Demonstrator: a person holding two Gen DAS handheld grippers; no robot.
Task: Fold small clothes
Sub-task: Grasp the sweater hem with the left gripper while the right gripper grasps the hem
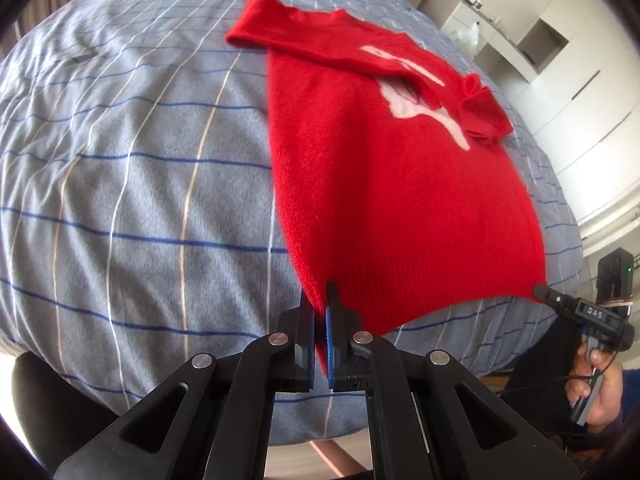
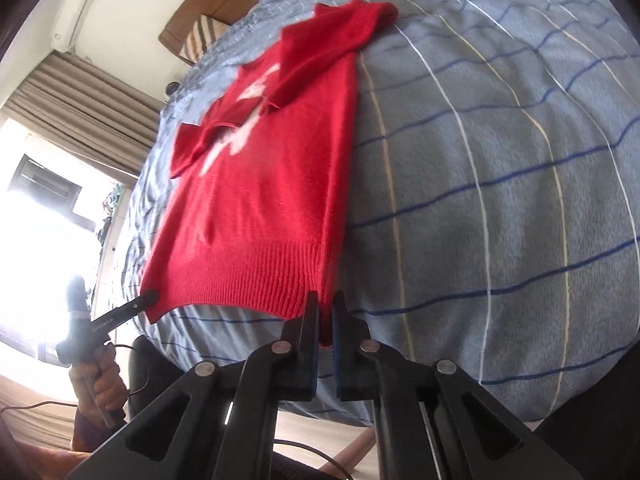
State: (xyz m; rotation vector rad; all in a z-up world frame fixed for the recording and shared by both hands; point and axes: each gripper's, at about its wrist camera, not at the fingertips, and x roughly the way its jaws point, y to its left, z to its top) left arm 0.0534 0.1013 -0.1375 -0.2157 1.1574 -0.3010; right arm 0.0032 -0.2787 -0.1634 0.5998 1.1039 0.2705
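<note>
Red sweater (image 1: 384, 184), both hem corners pinched.
Left gripper (image 1: 322, 312) and right gripper (image 2: 326, 316) clenched on hem; lift evenly, fold toward collar.

One short label can be read, printed on a handheld gripper.

In the left wrist view, the white capital letters "DAS" stand on the black body of the right gripper (image 1: 538, 291), at the right edge. In the right wrist view, pale lettering runs along the left gripper (image 2: 151, 295), too small to read. The red sweater (image 1: 384, 184) bears a white graphic, not legible text.
</note>
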